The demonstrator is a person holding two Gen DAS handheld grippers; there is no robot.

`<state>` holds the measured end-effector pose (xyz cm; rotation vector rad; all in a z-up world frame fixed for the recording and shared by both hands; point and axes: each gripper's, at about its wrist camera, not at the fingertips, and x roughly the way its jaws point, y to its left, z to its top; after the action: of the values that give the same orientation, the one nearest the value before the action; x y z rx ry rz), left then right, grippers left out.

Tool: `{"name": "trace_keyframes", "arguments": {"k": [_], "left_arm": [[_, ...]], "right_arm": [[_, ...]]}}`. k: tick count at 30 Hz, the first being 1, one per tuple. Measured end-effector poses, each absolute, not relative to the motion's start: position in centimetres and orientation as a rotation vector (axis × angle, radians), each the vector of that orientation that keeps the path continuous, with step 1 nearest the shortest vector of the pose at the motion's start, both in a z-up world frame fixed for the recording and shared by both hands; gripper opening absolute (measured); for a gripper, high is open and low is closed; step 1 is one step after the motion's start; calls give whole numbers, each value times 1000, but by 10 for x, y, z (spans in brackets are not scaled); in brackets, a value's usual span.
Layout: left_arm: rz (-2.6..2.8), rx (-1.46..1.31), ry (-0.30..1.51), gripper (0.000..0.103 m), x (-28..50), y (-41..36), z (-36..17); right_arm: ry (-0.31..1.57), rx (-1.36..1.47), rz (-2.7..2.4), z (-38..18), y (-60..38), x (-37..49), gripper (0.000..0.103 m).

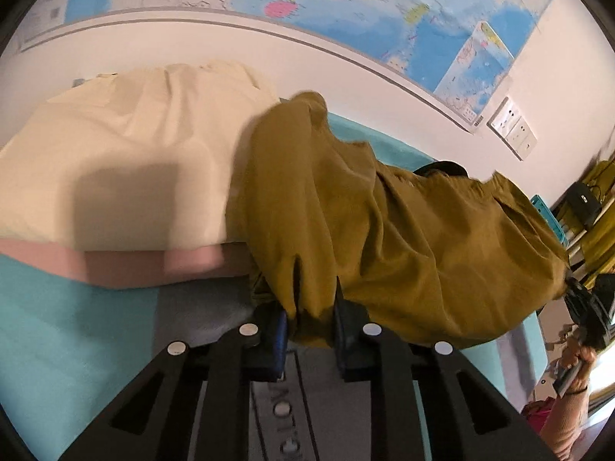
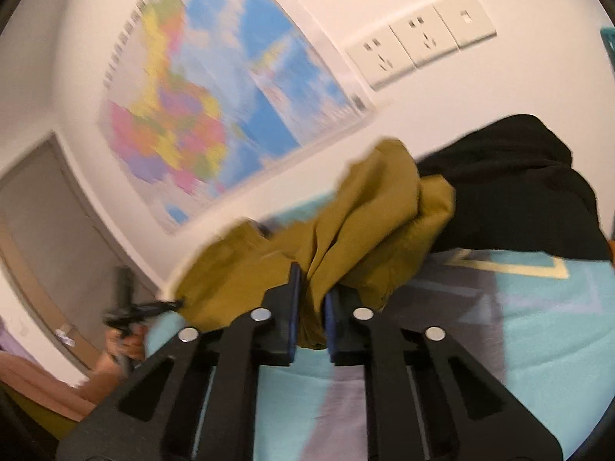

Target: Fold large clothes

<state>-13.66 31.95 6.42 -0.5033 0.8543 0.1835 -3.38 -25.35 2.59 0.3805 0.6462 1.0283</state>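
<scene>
Your left hand-held gripper (image 1: 310, 309) is clamped on a bunched edge of the mustard-yellow garment (image 1: 384, 230). Your right hand-held gripper (image 2: 310, 303) is pinched tight on another bunch of the same cloth (image 2: 346, 230). The garment hangs between the two, crumpled and lifted a little above the teal bed cover (image 1: 57, 307).

In the left wrist view, a folded cream garment (image 1: 134, 161) sits on a folded pink one (image 1: 153, 265), just beside the yellow cloth. In the right wrist view, a black garment (image 2: 519, 192) lies in a heap behind the yellow one and seems to touch it, though that picture is blurry. A colourful map (image 1: 346, 0) hangs on the white wall, with wall sockets (image 2: 419, 40) near it. Your other hand (image 2: 123, 340) shows at the left edge.
</scene>
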Motion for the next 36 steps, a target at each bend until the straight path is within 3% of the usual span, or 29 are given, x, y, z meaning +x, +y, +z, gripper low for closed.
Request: {"name": "trace_keyframes", "arguments": {"k": [4,11,19,36], "left_arm": [[194,-547,905,17,-147,316,61],[260,-454,978,19,-134,296,36],[330,-412,1014,19,-127,282,40],[391,-443,1023,18,-138,278,53]], "right_arm": [[641,393,997,16,-269,-52,7],[816,515,859,-64,-286,-35,6],[784,402,808,-47,-279,-46,6],[746,453,831,-36,-291,-65,6]]}}
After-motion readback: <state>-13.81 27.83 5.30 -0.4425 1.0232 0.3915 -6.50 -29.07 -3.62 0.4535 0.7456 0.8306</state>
